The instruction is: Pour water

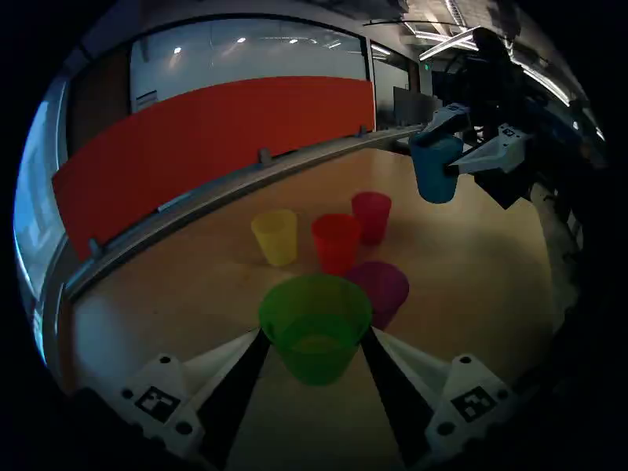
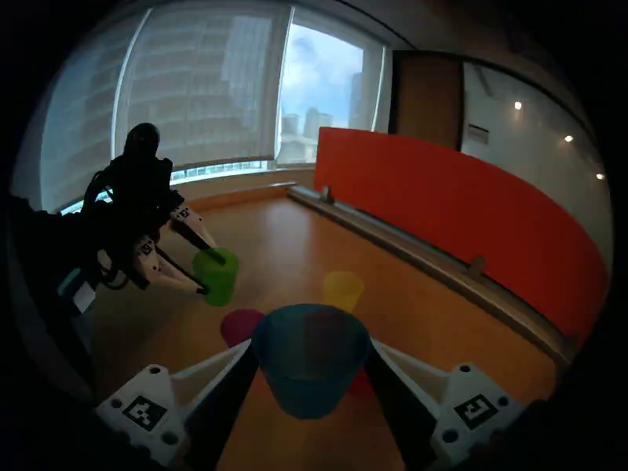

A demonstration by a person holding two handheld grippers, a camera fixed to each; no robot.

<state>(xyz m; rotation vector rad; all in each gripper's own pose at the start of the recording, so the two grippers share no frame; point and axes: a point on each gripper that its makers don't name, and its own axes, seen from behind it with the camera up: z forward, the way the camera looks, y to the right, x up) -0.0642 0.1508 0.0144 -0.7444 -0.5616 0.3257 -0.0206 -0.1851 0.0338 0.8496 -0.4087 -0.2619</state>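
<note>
Left gripper (image 1: 315, 337) clamps a green cup (image 1: 316, 314); right gripper (image 2: 310, 348) clamps a blue cup (image 2: 310, 381).

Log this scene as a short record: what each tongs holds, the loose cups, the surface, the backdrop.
left tongs: shut on green cup, upright
right tongs: shut on blue cup, upright, not tipped
loose cups: yellow cup, red cup, pink cup, purple cup, clustered together
surface: wooden table
backdrop: red partition along the table's far edge
water level: cannot tell
</note>
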